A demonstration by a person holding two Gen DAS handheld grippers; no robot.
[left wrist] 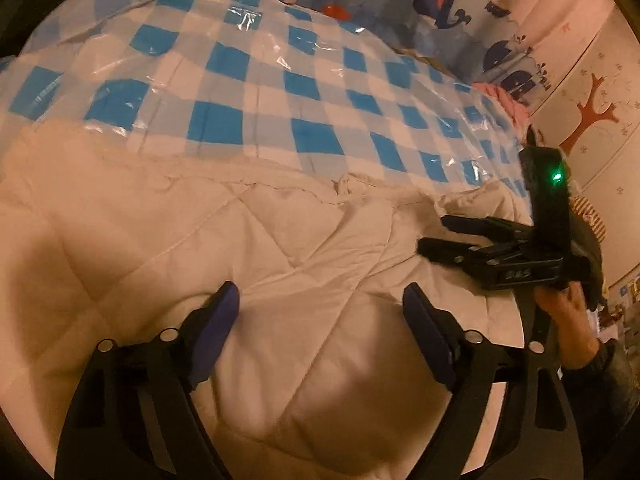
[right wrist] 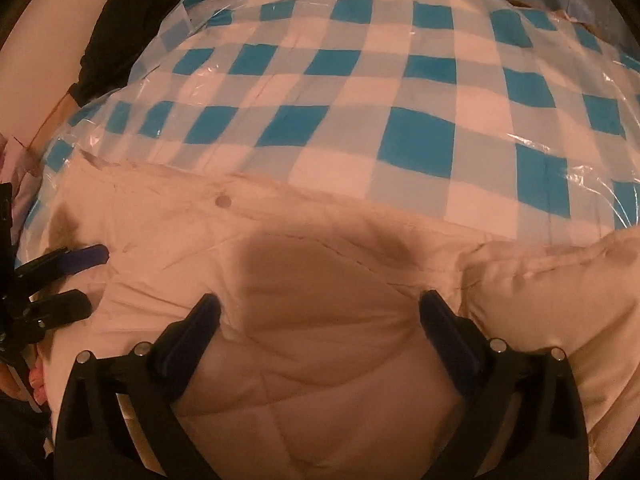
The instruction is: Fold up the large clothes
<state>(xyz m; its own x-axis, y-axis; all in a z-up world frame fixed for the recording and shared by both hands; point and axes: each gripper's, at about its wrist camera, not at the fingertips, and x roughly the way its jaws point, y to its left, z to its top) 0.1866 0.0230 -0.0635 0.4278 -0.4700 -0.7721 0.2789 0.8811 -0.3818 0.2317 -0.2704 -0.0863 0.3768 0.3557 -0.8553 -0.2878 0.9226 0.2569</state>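
A large cream quilted garment [left wrist: 280, 240] lies spread out and fills the lower half of both views [right wrist: 320, 240]. A small round snap [right wrist: 223, 201] shows near its far edge. My left gripper [left wrist: 320, 300] hangs just above the padding, open, with only cloth below its blue-padded fingers. My right gripper [right wrist: 320, 304] is open too, with nothing between its fingers. In the left wrist view the right gripper [left wrist: 436, 236] sits to the right over the garment's edge, held by a hand [left wrist: 568, 312]. In the right wrist view the left gripper [right wrist: 92, 276] comes in from the left edge.
A blue-and-white checked cloth [left wrist: 280, 80] under clear plastic lies beneath and beyond the garment [right wrist: 400, 80]. Whale-print fabric [left wrist: 440, 0] and a pink wall with a tree decal [left wrist: 592, 112] stand behind. Something black [right wrist: 112, 20] lies at the far left.
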